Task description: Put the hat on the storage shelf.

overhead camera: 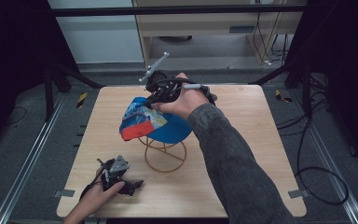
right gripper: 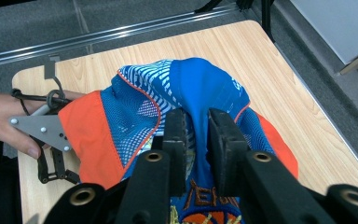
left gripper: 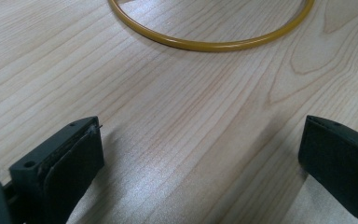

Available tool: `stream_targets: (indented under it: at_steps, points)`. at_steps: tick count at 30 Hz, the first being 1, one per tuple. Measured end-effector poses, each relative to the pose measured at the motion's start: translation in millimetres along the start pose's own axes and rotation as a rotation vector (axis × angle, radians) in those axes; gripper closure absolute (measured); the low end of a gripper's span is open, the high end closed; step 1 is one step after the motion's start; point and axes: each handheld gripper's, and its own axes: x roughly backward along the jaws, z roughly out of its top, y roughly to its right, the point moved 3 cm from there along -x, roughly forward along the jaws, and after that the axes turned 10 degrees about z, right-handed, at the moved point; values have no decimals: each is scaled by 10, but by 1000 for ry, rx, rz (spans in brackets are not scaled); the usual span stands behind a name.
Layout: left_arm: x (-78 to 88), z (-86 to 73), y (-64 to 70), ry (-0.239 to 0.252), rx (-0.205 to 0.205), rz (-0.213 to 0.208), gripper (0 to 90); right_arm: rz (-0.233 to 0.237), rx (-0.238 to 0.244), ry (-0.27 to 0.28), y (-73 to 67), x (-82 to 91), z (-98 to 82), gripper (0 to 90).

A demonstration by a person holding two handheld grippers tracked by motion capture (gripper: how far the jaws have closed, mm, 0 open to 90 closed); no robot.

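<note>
A blue cap (overhead camera: 151, 122) with an orange brim and a printed panel sits on a gold wire stand (overhead camera: 165, 156) at the middle of the wooden table (overhead camera: 247, 112). My right gripper (overhead camera: 156, 100) comes at it from the far side, and its jaws are shut on a raised fold of the cap's blue crown (right gripper: 200, 88); the gripper (right gripper: 196, 122) pinches that fabric from above. My left gripper (overhead camera: 131, 185) rests low on the table near the front left corner, open, with bare wood between its jaws (left gripper: 200, 140). The stand's gold base ring (left gripper: 205, 45) lies just ahead of it.
Metal rails run along both sides of the table on the grey floor. Black frame struts stand at the far corners, and cables lie on the floor at the right. The other hand with the left gripper (right gripper: 46, 133) lies beyond the cap's brim.
</note>
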Motion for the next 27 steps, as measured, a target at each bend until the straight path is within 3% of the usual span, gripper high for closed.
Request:
stream_targets:
  at_steps: [15,27]
  points:
    - [0,-1,-1,1,-1,-1,0,-3,-37,31,-13,51,0,534]
    - [0,-1,-1,1,-1,-1,0,-2,-49,42,-31,118,-35,496]
